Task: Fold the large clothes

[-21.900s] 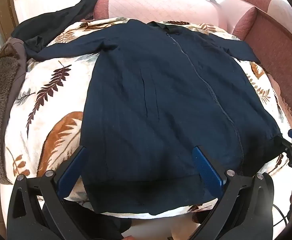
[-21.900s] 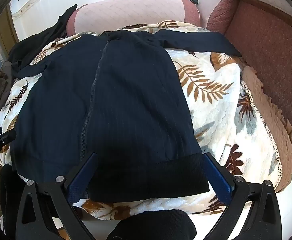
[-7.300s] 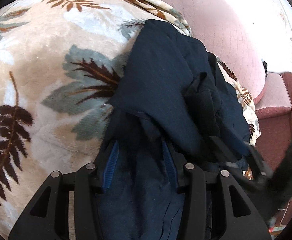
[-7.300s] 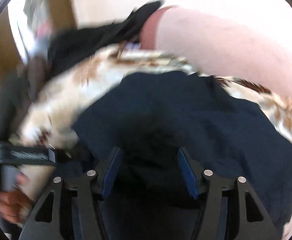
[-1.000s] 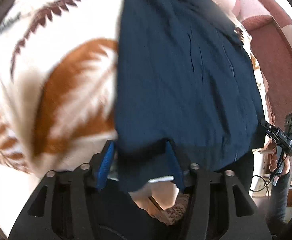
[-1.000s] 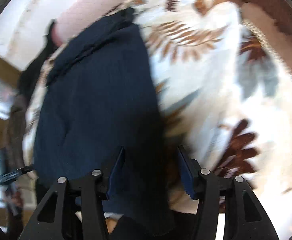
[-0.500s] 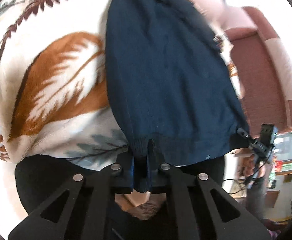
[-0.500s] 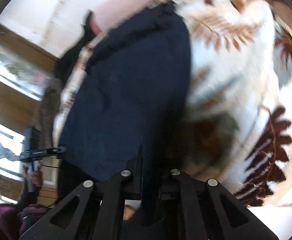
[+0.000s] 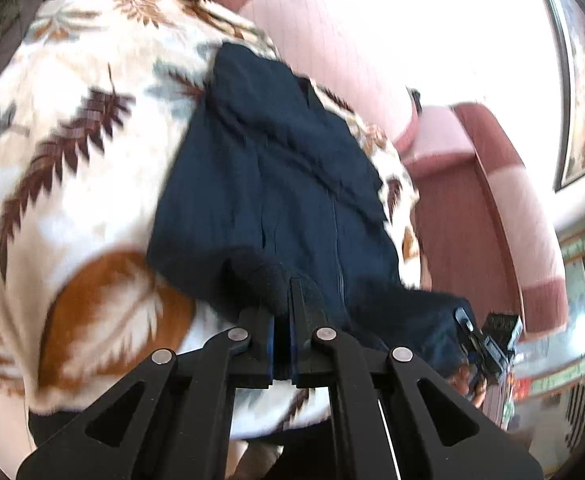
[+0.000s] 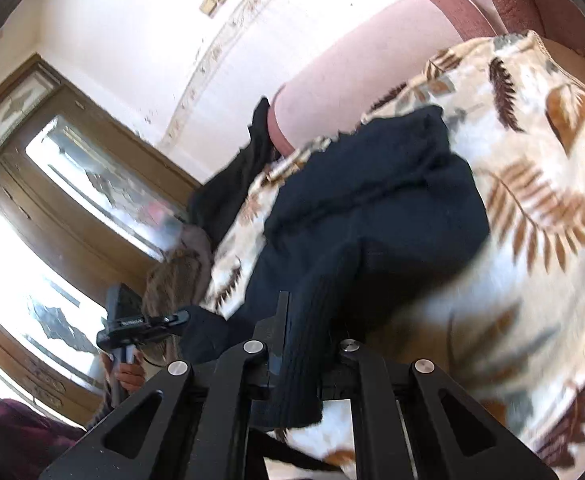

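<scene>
A dark navy zip jacket [image 9: 276, 184] lies on a leaf-patterned blanket [image 9: 72, 152], its sleeves folded in so it forms a long strip. My left gripper [image 9: 290, 284] is shut on the ribbed hem at the jacket's near left corner, and the cloth there is lifted off the blanket. In the right wrist view the same jacket [image 10: 376, 216] rises toward me, with my right gripper [image 10: 300, 320] shut on the ribbed hem at the near right corner. Each view shows the other gripper at the far hem corner: right gripper [image 9: 468, 326], left gripper [image 10: 172, 318].
The blanket [image 10: 540, 208] covers a pink and maroon sofa [image 9: 488, 208] with a pink bolster [image 10: 356, 64] at the back. Dark clothes [image 10: 228, 184] and a brown fur garment [image 10: 180, 276] lie at the left end. A wooden glazed cabinet [image 10: 52, 200] stands beyond.
Both grippers went from open around the hem to shut on it, then rose with the hem corners. The near edge of the jacket has come up off the blanket.
</scene>
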`<state>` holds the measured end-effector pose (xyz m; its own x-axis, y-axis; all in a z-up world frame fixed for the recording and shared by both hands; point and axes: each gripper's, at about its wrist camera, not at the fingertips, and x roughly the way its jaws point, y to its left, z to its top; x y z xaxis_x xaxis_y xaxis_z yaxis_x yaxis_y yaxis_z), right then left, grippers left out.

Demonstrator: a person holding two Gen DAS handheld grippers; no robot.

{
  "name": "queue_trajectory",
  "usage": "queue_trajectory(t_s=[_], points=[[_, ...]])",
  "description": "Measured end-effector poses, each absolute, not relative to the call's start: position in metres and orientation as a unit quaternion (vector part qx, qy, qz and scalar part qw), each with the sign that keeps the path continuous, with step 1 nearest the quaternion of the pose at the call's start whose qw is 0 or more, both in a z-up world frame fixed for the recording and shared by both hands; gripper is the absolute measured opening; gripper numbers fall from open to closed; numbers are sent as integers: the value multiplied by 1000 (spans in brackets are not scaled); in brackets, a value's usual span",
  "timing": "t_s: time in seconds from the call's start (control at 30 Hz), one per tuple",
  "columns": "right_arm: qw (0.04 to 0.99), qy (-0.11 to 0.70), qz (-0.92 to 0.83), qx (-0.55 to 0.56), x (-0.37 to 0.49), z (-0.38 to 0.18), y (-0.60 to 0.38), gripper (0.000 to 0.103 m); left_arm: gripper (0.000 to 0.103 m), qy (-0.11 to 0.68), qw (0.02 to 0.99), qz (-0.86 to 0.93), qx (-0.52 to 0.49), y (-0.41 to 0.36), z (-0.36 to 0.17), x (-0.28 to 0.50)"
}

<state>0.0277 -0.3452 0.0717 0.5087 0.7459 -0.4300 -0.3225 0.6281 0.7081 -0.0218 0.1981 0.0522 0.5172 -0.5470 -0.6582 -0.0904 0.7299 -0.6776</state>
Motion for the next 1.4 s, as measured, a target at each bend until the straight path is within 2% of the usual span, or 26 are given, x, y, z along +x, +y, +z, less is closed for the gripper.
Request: queue_trajectory(t_s=[0.2, 0.4, 0.63, 0.87, 0.93, 1.0, 1.07, 1.1, 1.13, 1.23, 1.3, 1.4], points=[[827, 354, 315, 303, 98, 85, -339, 7, 3, 436, 821, -102, -354, 205, 56, 50], [823, 361, 282, 334, 191, 74, -328, 7, 3, 414, 832, -76, -360, 213, 58, 139], [810, 375, 217, 396, 297, 38, -334, 7, 3, 429, 826, -40, -362, 223, 31, 252], [778, 401, 168, 453, 367, -12, -337, 9, 4, 467, 817, 0, -338, 220, -2, 321], [758, 421, 138, 479, 379, -29, -340, 18, 4, 488, 797, 10, -355, 224, -17, 335], [733, 426, 131, 514, 383, -38, -346, 19, 4, 505, 759, 11, -412, 238, -32, 342], [724, 406, 146, 538, 379, -35, -353, 22, 5, 479, 738, -9, -475, 257, -31, 338], [735, 395, 150, 531, 375, -29, -356, 27, 6, 460, 745, -7, -483, 264, -24, 334], [746, 387, 148, 521, 370, -25, -358, 33, 11, 440, 757, -1, -483, 273, -16, 328], [771, 355, 142, 510, 356, -14, -369, 39, 38, 412, 777, 11, -475, 295, 0, 312], [791, 344, 129, 490, 351, -8, -372, 50, 40, 429, 789, 9, -440, 296, 1, 303], [806, 370, 114, 449, 355, -8, -365, 51, 45, 470, 794, -22, -385, 282, -13, 294]])
